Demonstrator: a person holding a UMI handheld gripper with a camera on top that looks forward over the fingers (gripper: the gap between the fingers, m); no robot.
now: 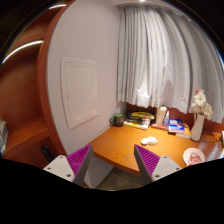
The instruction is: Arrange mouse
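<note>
A small white mouse lies on the wooden desk, beyond my fingers and a little to the right. My gripper is held well short of the desk, above its near edge, with nothing between its fingers. The two fingers with their magenta pads stand wide apart. The mouse is some way from the fingertips.
The far side of the desk holds a dark mug, stacked books, a vase of flowers and a pink round thing. White curtains hang behind. A wall panel is at left.
</note>
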